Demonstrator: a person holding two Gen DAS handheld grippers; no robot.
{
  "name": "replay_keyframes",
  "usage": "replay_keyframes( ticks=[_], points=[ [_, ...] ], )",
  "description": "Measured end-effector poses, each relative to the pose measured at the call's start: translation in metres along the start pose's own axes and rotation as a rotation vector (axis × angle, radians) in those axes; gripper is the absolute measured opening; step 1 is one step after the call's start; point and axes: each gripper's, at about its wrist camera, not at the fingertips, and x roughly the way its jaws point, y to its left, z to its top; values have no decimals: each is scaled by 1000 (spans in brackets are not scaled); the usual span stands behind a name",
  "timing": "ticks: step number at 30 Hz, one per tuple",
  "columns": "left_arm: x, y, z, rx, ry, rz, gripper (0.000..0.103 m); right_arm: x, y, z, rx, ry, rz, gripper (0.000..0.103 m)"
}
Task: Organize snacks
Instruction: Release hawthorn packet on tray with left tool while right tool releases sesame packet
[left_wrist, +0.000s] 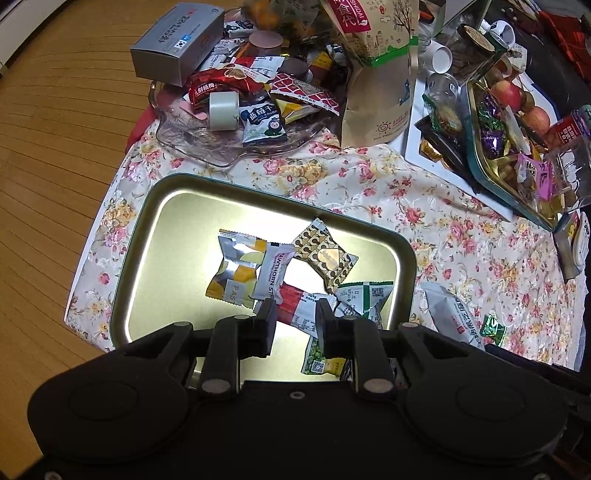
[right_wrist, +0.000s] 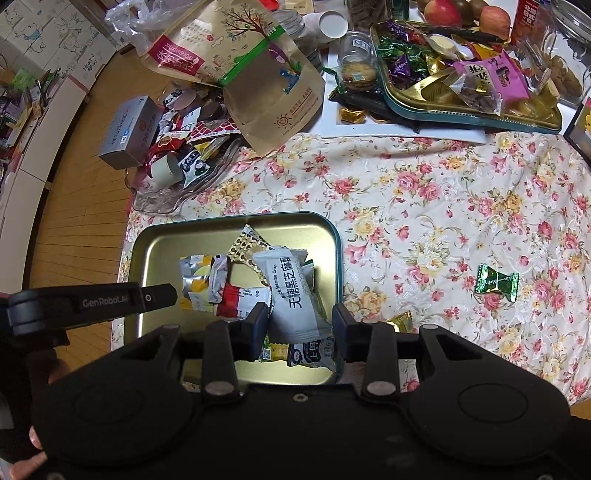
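Two grippers are hovering over one gold rectangular tin tray (left_wrist: 147, 236) w/ a green rim, sitting at the near-left corner of a floral tablecloth (right_wrist: 424, 206).

The right gripper (right_wrist: 300, 325) is hanging above the tray's near-right part, jaws partly apart w/ a white "Sesame Crisp" packet (right_wrist: 291, 291) between them. The packet is running long-axis from near the jaws toward the tray's far side, its near end down between the fingers; whether the pads are actually pressing on it can't be told.

The left gripper (left_wrist: 295, 314) is pointing down at the tray's near edge, jaws nearly closed & holding nothing; a red-and-white "Hawthorn" strip (left_wrist: 291, 295) is lying flat in the tray under the gap, slanting across it.

In the left wrist view abt 6 wrapped snacks are showing in the tray: a silver-yellow packet (left_wrist: 234, 269), a brown-gold heart-printed packet (left_wrist: 325, 258), a green-white packet (left_wrist: 364, 297), a green-yellow packet (left_wrist: 323, 358) near the jaws, plus the strip & a grey-white wrapper.

Loose on the cloth, right of the tray: 1 green foil candy (right_wrist: 496, 282) & 1 gold candy (right_wrist: 400, 321), well apart.

Far side: 1 clear glass dish (left_wrist: 192, 144) piled w/ snacks, 1 kraft paper pouch (right_wrist: 266, 74), 1 second tin (right_wrist: 472, 110) full of sweets.
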Motion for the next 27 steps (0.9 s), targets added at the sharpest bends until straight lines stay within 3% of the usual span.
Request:
replay_keyframes(
  ticks=[7,8,9,19,27],
  points=[
    [2,0,1,-9,12,-12,30,2,12,-2,-28,4,5,39],
    [2,0,1,-10,14,-12,30,2,15,-3,-35,6,7,34],
    [2,0,1,-12,16,-12,30,3,17,-4,-44,12,8,21],
    [3,1,1,-32,23,-21,30,12,29,-12,-99,50,-4,21],
    [9,-10,0,-9,46,-23,30,8,13,-4,-26,18,-36,50]
  ],
)
